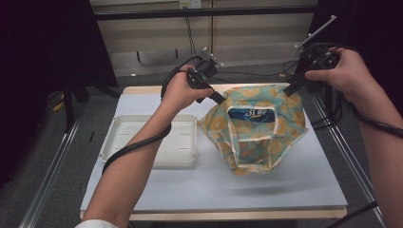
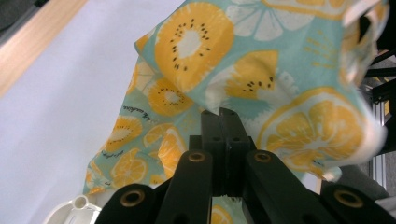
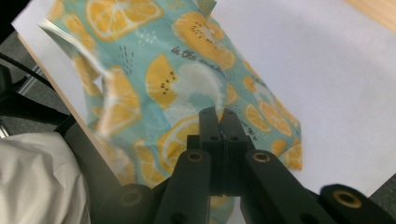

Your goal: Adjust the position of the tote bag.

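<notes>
Bag (image 1: 256,126) of teal cloth printed with orange citrus slices stands on a white table (image 1: 313,180), toward the far right corner. Two hands hold it up by its top edge. The left hand-held gripper (image 1: 222,99) pinches the bag's far left rim, jaws pressed together on the cloth; in the left gripper view the black jaws (image 2: 223,114) meet with fabric caught between them. The right hand-held gripper (image 1: 288,89) clamps the far right rim in the same way, and in the right gripper view its jaws (image 3: 219,114) are closed on the printed cloth. Between the two grips the mouth of the bag is stretched wide, and a blue package (image 1: 252,114) with white lettering shows inside. A pale strap handle (image 1: 254,142) hangs down the bag's near face. A white tray (image 1: 178,142) lies on the table just left of the bag, under the left forearm (image 1: 138,156). Black cable (image 1: 130,147) trails along that arm.
</notes>
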A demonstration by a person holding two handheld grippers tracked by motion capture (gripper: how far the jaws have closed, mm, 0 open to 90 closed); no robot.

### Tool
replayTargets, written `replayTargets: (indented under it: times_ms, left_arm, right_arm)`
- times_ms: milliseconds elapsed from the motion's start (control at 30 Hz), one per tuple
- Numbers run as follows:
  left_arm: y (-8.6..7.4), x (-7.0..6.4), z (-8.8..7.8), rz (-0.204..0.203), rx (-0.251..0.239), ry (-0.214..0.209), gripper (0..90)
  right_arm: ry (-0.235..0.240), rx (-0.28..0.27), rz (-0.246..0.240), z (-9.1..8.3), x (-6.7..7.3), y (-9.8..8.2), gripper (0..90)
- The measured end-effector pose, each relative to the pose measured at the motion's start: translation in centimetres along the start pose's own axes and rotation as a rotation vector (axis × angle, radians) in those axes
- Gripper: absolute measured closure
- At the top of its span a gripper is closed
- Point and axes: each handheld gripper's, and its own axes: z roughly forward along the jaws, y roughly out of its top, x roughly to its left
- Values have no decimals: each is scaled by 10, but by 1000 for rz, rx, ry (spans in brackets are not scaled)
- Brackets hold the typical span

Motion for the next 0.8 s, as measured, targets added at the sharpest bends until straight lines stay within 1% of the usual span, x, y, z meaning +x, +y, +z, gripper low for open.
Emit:
replayTargets:
  times_ms: [67, 133, 200, 233, 267, 300, 400, 433, 467, 500, 533, 567, 600, 633, 700, 800]
  left_arm:
    - [-2, 1, 4, -10, -6, -9, 900]
    - [-4, 2, 5, -5, -5, -14, 900]
    - [-7, 1, 4, -14, -22, -11, 900]
    - [-8, 0, 2, -27, -44, 1, 857]
    - [-10, 0, 0, -28, -53, 17, 784]
    - [-11, -1, -3, -32, -61, 10, 740]
    - [-15, -4, -13, -20, -81, 6, 671]
    - [-16, -5, -16, -10, -84, 19, 645]
    - [-17, -7, -19, -6, -79, 29, 607]
    - [-18, -9, -22, -8, -76, 29, 580]
    - [-20, -11, -25, 3, -70, 33, 569]
    - [-21, -14, -26, -23, -80, 39, 544]
    - [-22, -15, -29, -3, -62, 33, 526]
    - [-24, -18, -30, -3, -62, 30, 527]
    - [-26, -21, -32, 14, -49, 26, 503]
    - [-31, -29, -29, 13, -38, 3, 492]
  right_arm:
    - [9, 24, -6, 9, -2, -1, 900]
    - [15, 40, -3, 15, -3, -2, 900]
    - [25, 48, -6, 20, -3, -4, 900]
    - [22, 48, -3, 21, -3, -5, 900]
    - [24, 52, -8, 22, -2, -5, 900]
    - [24, 56, -6, 23, -2, -6, 900]
    - [15, 63, -5, 23, 0, -8, 900]
    - [13, 63, -6, 23, 0, -8, 900]
    - [12, 66, -4, 23, 0, -8, 900]
    - [12, 68, -1, 23, 1, -8, 900]
    - [11, 72, -1, 23, 1, -7, 900]
    - [6, 71, 0, 24, 2, -7, 900]
    - [3, 68, -4, 24, 3, -7, 900]
    - [2, 73, -2, 24, 3, -7, 900]
    - [-1, 74, -3, 24, 4, -7, 900]
    - [-2, 75, 0, 24, 4, -7, 900]
